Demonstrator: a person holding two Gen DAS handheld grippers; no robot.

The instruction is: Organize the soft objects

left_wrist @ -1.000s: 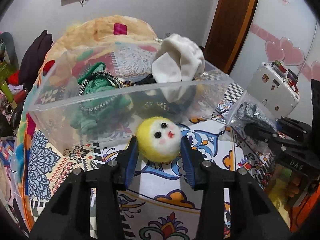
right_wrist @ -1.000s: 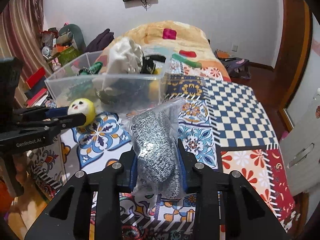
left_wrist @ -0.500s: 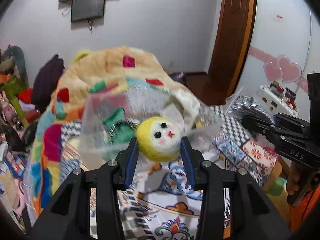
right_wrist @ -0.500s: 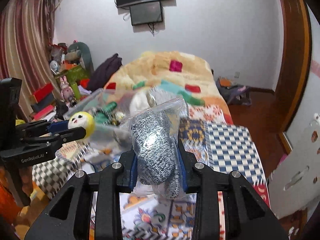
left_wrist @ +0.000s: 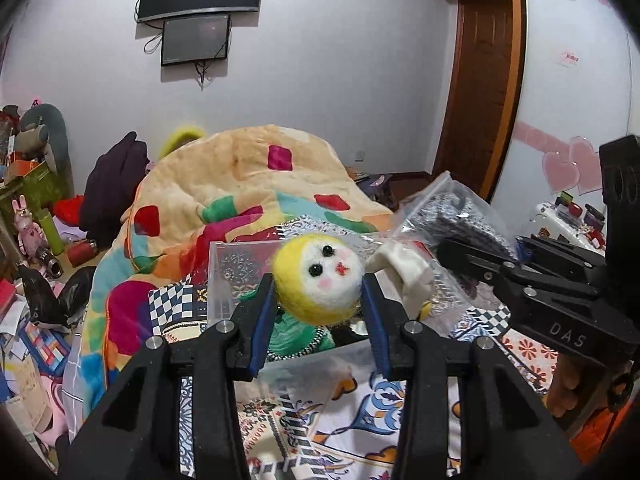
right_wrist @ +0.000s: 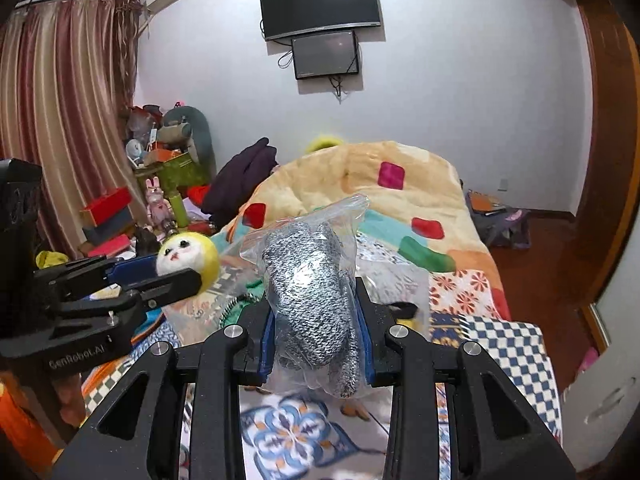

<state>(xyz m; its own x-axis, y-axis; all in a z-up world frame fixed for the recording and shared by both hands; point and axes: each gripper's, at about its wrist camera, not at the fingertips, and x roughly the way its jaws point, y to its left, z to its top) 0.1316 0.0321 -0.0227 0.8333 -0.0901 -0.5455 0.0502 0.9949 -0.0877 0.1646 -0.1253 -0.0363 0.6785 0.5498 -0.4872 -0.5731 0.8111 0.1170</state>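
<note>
A: What is in your clear box [left_wrist: 224, 276]?

B: You can see a green knitted thing [left_wrist: 298, 334] with a bead string, a white cloth [left_wrist: 404, 270] poking up over the far side, and something small and yellow [left_wrist: 425, 309] by the cloth. The box sits on the bed [left_wrist: 332, 420].

A: And your left tool [left_wrist: 318, 304]?

B: It is squeezed tight on a yellow ball doll [left_wrist: 318, 280] with a white face. You are holding it up over the near edge of the box.

A: And your right tool [right_wrist: 314, 336]?

B: It is pinched on a clear bag [right_wrist: 316, 280] with a gray knitted thing inside. It is up in the air too, just beside the doll.

A: What about the room?

B: The bed has a sheet with blue flowers and checks. A big blanket [left_wrist: 240, 184] with colored patches is heaped behind the box. A TV [right_wrist: 320, 2] hangs on the white wall [left_wrist: 340, 60]. Striped curtains [right_wrist: 60, 120] and piled toys [right_wrist: 168, 152] are on the left, a brown door [left_wrist: 484, 80] on the right.
</note>
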